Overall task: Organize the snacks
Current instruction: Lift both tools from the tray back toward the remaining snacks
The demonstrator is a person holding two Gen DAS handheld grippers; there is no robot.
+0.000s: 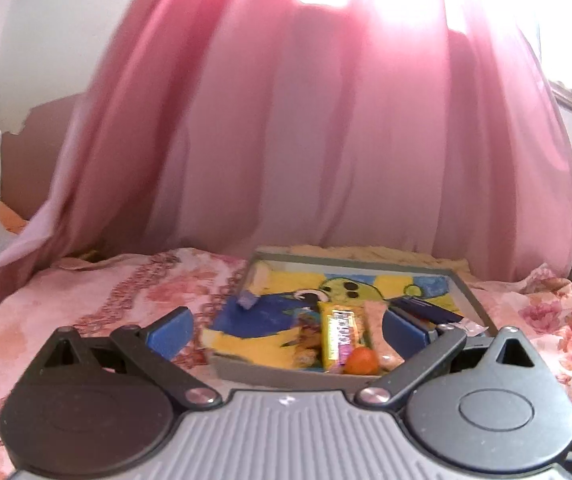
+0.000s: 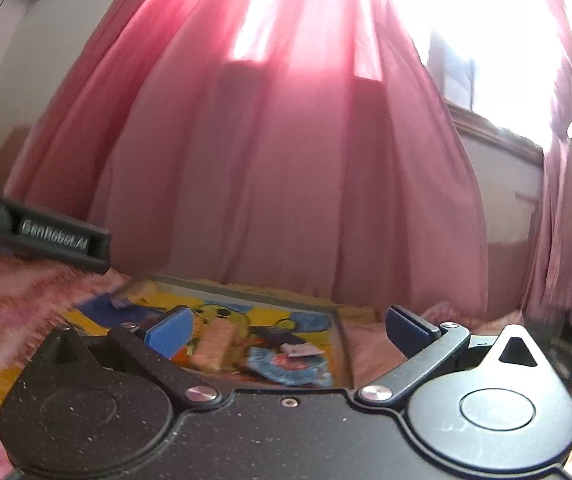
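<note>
- Both grippers, left gripper (image 1: 286, 330) and right gripper (image 2: 287, 330), hang spread wide with nothing in them, just short of the tray (image 1: 471, 294) on the floral bedspread (image 1: 98, 292).
- Snacks sit in the tray: yellow bar (image 1: 337, 336), pink wafer pack (image 1: 373, 320), small orange sweet (image 1: 361, 361), blue pouch (image 2: 289, 368).
- All look light and crinkly, probably slippery. I'd pinch the bar across its narrow middle, gently.

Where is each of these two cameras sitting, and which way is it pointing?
Left wrist: rides on the left gripper, looking forward over its open blue-padded fingers at the shallow grey tray with a yellow-and-blue cartoon picture on the pink floral bedspread.
Right wrist: rides on the right gripper, fingers also open, facing the same tray from further right; part of the other gripper's black body shows at far left.
Shared: the tray, its snacks, and the pink curtain behind.
</note>
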